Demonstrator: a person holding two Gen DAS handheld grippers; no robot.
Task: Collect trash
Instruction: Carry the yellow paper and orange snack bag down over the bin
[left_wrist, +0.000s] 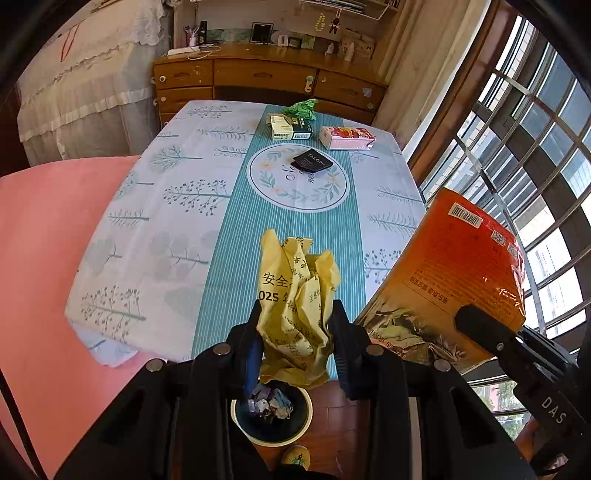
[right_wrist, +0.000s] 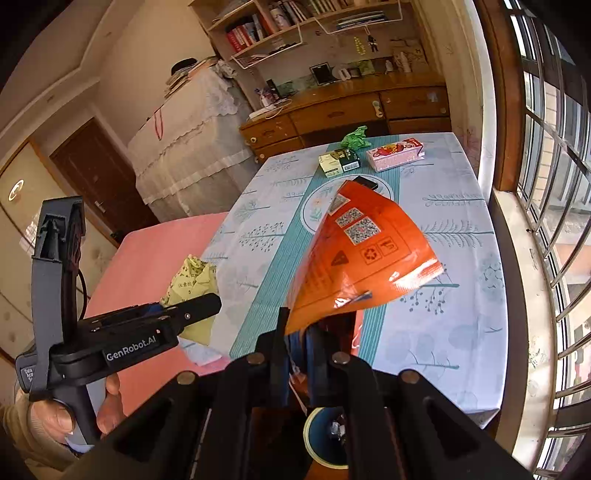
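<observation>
My left gripper (left_wrist: 295, 314) is shut on a crumpled yellow paper bag (left_wrist: 295, 291), held above the near table edge. Directly below it on the floor stands a round bin (left_wrist: 273, 413) with scraps inside. My right gripper (right_wrist: 299, 325) is shut on the bottom edge of a flat orange snack packet (right_wrist: 362, 254); in the left wrist view the orange packet (left_wrist: 454, 273) hangs at the right with the right gripper (left_wrist: 476, 321) clamped on it. The bin (right_wrist: 328, 432) also shows under the right gripper. The left gripper (right_wrist: 195, 306) with the yellow bag (right_wrist: 192, 280) appears at the left.
On the table with the patterned cloth (left_wrist: 177, 221) lie a black packet (left_wrist: 312, 160), a green-and-white box (left_wrist: 290, 127), a pink carton (left_wrist: 347, 137) and crumpled green plastic (left_wrist: 301, 109). A pink surface (left_wrist: 44, 258) lies left, a wooden dresser (left_wrist: 258, 77) behind, barred windows right.
</observation>
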